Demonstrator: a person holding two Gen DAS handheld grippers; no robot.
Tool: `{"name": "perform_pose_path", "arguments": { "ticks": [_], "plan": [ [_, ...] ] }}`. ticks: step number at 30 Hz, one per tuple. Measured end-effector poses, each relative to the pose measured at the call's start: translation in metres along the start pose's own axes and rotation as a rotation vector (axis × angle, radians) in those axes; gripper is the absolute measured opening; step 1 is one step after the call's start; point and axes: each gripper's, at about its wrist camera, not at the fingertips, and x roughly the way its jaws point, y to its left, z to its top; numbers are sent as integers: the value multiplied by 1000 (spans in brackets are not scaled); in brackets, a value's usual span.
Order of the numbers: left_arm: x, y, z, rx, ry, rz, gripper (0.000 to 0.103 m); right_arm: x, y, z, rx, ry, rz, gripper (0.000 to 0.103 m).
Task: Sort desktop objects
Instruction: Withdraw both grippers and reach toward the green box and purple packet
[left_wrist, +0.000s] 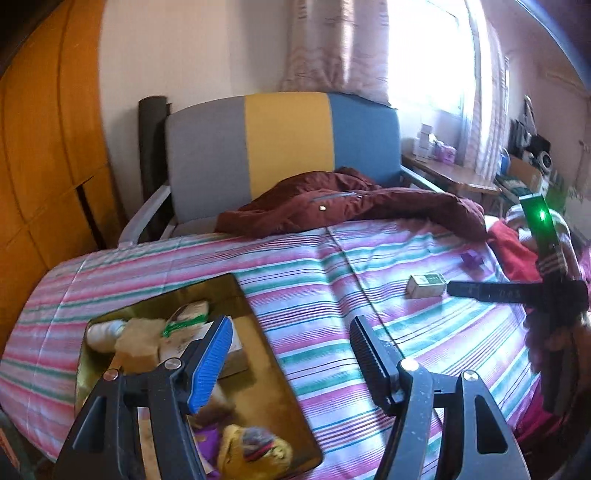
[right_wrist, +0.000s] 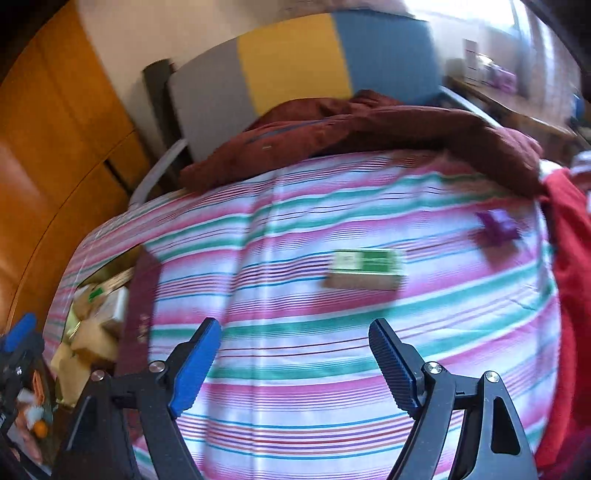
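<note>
A bed covered in a pink, green and white striped sheet (left_wrist: 332, 266) fills both wrist views, with a grey, yellow and blue headboard (left_wrist: 284, 144) behind it and a maroon jacket (left_wrist: 351, 206) heaped along the far edge. On the sheet at the near left sits a shiny gold tray (left_wrist: 258, 354), already loaded with small boxes and packets, a yellow soft item lying at its near end. The left gripper (left_wrist: 291, 363) hangs over the tray's right-hand side, its jaws standing wide apart with nothing between them; the blue-padded finger is above the tray, the black one above the sheet. The right gripper (right_wrist: 293, 363) hovers above bare sheet, its jaws likewise spread and empty. A small green-and-white box (right_wrist: 364, 269) lies flat on the sheet ahead of the right gripper, roughly in line with the gap between its fingers and clear of both pads. From the left wrist view the same box (left_wrist: 424, 286) lies well to the right of the tray, just beside the tip of the right gripper's finger. A small purple object (right_wrist: 496, 227), blurred, rests farther back and to the right, near a red cloth (right_wrist: 569, 236).
</note>
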Motion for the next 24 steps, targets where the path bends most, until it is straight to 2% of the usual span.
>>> {"name": "perform_pose_path", "arguments": {
  "ticks": [15,24],
  "plan": [
    [56,-73,10,110,111,-111,67,-3,-131,34,215,-30,-168,83],
    [91,-98,17,104,181,-176,67,29,-183,61,236,-15,-268,82]
  ]
}}
